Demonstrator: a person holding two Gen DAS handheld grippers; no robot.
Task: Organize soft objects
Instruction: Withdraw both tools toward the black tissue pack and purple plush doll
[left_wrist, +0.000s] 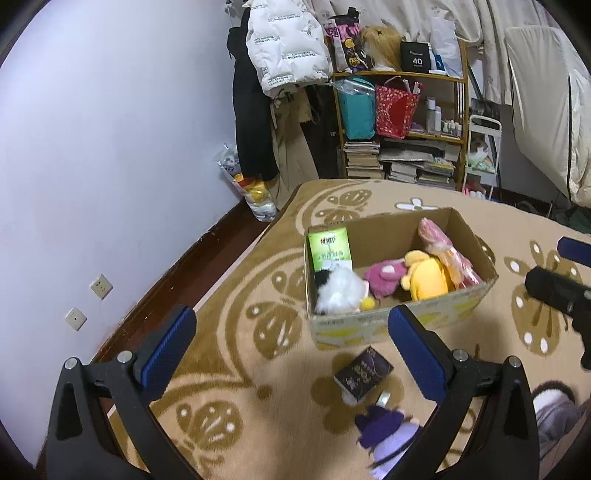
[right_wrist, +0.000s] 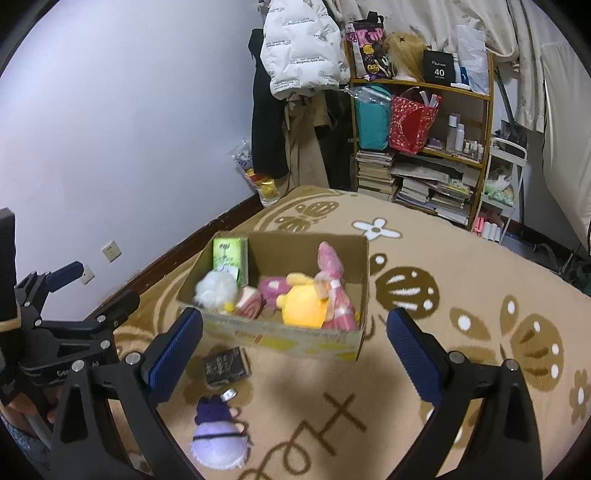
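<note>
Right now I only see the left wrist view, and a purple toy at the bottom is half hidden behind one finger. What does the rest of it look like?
Observer: The right wrist view shows the whole purple plush: dark purple top, round lavender body with a dark band, lying on the carpet outside the cardboard box.
Operator: Is the other gripper holding anything?
Observer: No. The right gripper is open, with nothing between its fingers.
Operator: Anything in the box I'm missing?
Observer: A pink-striped soft piece beside the white plush.
</note>
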